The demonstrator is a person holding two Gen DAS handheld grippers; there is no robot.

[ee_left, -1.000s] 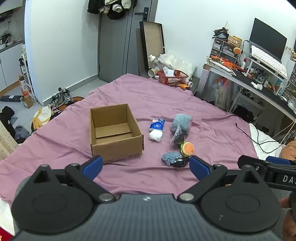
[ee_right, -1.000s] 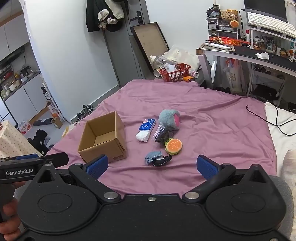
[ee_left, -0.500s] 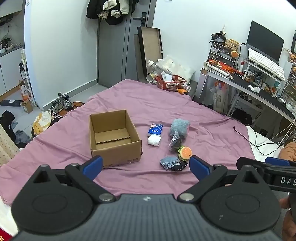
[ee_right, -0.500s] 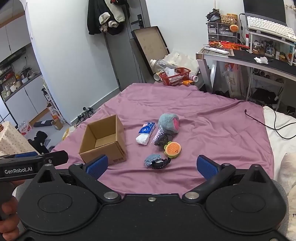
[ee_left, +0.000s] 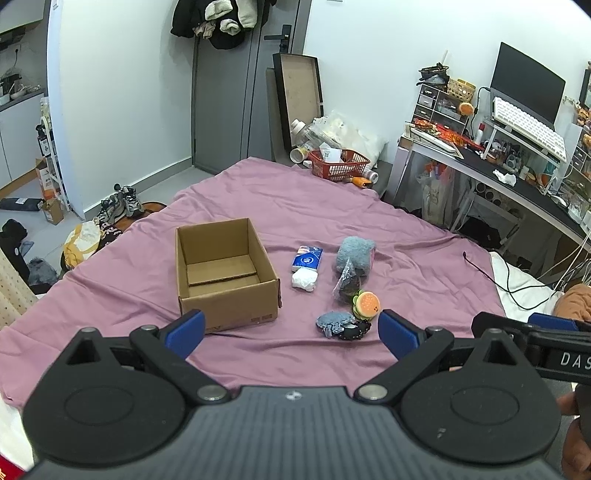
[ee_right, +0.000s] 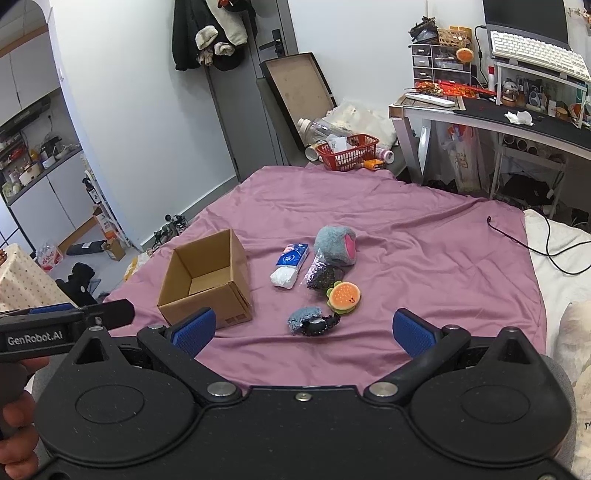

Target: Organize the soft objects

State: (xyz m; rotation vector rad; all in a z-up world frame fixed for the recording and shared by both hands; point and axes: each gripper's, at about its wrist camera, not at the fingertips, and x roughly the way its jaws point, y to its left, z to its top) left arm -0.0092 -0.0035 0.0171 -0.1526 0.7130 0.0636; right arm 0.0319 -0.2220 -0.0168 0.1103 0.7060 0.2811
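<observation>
- Both the left hand-held gripper point(ee_left: 291, 328) and the right hand-held gripper point(ee_right: 303, 326) are spread wide, holding nothing.
- The burger toy point(ee_right: 344, 293) touches the crinkly bag point(ee_right: 322, 275); a grab might drag both.
- The cardboard box point(ee_left: 225, 269) could slide on the bed point(ee_left: 406, 251).

**Lived-in bedroom in a small home**

Bed point(ee_left: 388, 206) under purple sheet. Coats point(ee_left: 218, 18) hung on grey door point(ee_left: 240, 92). Desk point(ee_left: 517, 181) with monitor point(ee_left: 528, 88), keyboard point(ee_left: 528, 127), small drawers point(ee_left: 434, 105). Shoes point(ee_left: 123, 201) and clutter on floor. Red basket point(ee_left: 338, 164) at bed's foot. Kitchen counter point(ee_right: 40, 162) with cabinets beyond the wall.
</observation>
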